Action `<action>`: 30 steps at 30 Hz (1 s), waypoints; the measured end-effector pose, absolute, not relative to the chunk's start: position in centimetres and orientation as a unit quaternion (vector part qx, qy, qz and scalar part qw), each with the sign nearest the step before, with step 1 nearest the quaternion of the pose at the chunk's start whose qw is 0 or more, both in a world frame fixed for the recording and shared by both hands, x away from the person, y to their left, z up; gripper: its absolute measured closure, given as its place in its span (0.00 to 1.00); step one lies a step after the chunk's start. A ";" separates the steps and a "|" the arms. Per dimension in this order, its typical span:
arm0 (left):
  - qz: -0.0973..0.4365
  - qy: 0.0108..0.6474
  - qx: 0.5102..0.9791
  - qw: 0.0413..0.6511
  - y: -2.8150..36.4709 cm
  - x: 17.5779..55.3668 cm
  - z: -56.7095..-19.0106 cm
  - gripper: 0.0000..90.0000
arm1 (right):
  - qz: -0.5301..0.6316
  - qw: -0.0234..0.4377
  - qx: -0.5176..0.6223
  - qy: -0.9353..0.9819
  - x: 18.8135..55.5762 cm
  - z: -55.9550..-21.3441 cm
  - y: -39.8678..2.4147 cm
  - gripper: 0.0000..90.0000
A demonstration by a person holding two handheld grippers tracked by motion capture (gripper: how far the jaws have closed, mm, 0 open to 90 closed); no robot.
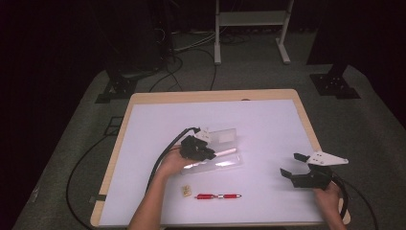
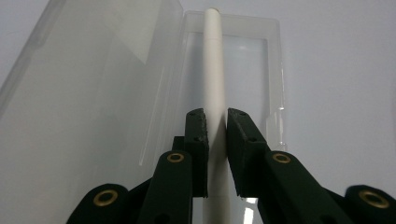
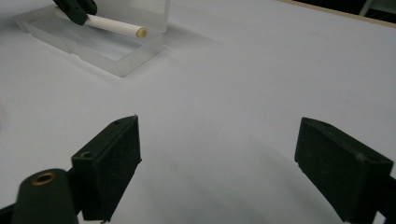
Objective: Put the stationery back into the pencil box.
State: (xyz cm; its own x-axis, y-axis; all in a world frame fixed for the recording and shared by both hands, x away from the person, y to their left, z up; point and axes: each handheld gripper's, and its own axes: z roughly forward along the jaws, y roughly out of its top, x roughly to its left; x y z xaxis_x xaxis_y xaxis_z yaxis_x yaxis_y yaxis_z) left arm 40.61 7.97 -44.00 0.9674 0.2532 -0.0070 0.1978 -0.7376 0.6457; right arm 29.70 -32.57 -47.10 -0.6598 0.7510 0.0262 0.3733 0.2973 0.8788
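Your left gripper (image 1: 207, 151) pinches a white pen (image 2: 214, 84) near its rear end, pads pressed on the barrel from both sides, and holds it over the open tray of a clear plastic case (image 1: 225, 161) at the table's centre. In the high view the pen points toward 3 o'clock from the gripper. The likely fault is that the free tip, far from the grip, lands on the tray's rim, so the pen tips out or nudges the light case across the white mat (image 1: 268, 124). The hinged lid (image 2: 88, 88) stands beside the barrel and may be struck. The pen is slim, smooth and matte, with a cream tip. Your right gripper (image 1: 294, 165) waits at 4 o'clock, jaws spread and empty. A red pen (image 1: 218, 196) lies at 6 o'clock.
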 end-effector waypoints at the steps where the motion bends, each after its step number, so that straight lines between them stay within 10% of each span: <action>1: 0.040 0.122 0.931 0.341 8.0 40.6 -44.0 0.87 | 0.471 0.201 0.360 0.780 29.7 -47.1 -32.6 0.15; 30: 0.033 0.131 0.937 0.321 7.8 41.1 -45.0 0.85 | 0.471 0.201 0.361 0.779 29.7 -47.1 -32.6 0.15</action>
State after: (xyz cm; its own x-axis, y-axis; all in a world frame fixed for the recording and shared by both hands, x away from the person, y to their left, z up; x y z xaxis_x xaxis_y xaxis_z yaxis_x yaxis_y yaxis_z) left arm 41.06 7.80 -45.04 0.9635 0.2668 -0.0228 0.2249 -0.7599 0.6099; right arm 29.69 -32.59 -47.08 -0.6582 0.7524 0.0266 0.3730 0.2951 0.8796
